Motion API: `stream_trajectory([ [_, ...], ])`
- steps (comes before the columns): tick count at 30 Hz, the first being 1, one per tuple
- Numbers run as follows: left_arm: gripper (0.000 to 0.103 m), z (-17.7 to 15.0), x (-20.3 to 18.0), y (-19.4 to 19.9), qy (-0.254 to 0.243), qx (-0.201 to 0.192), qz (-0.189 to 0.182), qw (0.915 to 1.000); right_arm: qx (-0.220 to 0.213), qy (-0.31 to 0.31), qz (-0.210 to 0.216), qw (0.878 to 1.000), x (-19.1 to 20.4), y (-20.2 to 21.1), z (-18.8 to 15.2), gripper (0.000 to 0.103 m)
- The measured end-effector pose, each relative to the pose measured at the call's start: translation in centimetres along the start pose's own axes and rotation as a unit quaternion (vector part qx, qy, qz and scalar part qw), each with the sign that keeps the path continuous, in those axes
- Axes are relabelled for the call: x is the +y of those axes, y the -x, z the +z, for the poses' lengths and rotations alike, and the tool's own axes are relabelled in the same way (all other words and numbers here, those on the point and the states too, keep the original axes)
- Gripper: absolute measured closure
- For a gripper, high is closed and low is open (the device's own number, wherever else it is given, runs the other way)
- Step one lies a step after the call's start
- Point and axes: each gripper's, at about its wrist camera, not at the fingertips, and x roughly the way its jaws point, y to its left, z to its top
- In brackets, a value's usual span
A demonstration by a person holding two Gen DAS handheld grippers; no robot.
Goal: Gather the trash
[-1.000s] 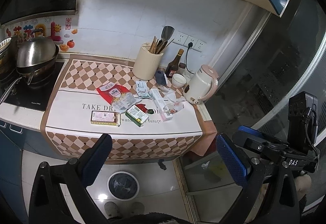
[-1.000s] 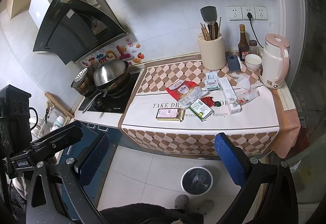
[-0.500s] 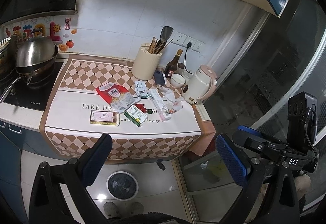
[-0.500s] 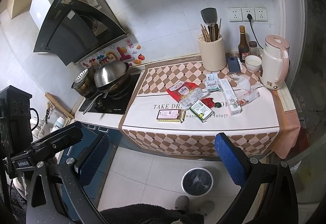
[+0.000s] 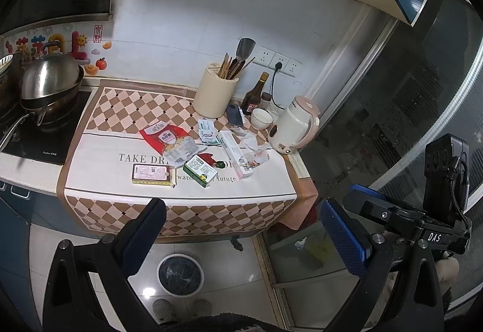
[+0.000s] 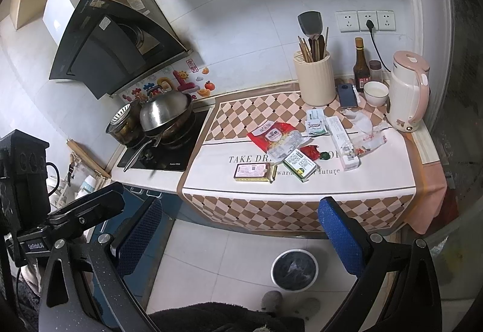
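Trash lies in the middle of the checkered cloth on the counter: a red snack bag (image 5: 169,140) (image 6: 274,137), a flat yellow-edged box (image 5: 151,174) (image 6: 253,172), a green and white box (image 5: 199,170) (image 6: 299,164), a long white box (image 5: 234,156) (image 6: 342,141) and crumpled wrappers (image 5: 252,153) (image 6: 366,143). A round bin with a black liner (image 5: 179,275) (image 6: 294,270) stands on the floor below the counter. My left gripper (image 5: 241,238) and right gripper (image 6: 241,238) are both open and empty, well back from the counter above the floor.
A cream utensil holder (image 5: 215,96), brown bottle (image 5: 255,95), phone (image 5: 235,118), white bowl (image 5: 261,119) and pink-and-white kettle (image 5: 292,129) stand at the back right. A wok with a steel lid (image 6: 164,114) sits on the cooktop at the left. A glass door (image 5: 407,126) is to the right.
Both views have drifted very slightly. The trash and both open grippers look the same.
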Motion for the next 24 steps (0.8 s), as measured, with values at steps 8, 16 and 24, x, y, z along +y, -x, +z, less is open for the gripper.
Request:
stream_trajectory([
  [8, 0.000, 0.2, 0.3, -0.7, 0.009, -0.001, 0.013, 0.9999, 0.002, 0.001, 0.002, 1.000, 0.1, -0.3, 0.0, 0.000],
  [16, 0.000, 1.7, 4.2, -10.0, -0.082, -0.001, 0.279, 0.9569, 0.017, 0.009, -0.089, 0.996, -1.8, -5.9, 1.4, 0.000],
  [24, 0.000, 1.7, 14.5, -26.9, -0.230, 0.193, 0.290, 0.9087, 0.128, -0.034, -0.145, 0.980, -9.6, -22.5, 2.0, 0.000],
])
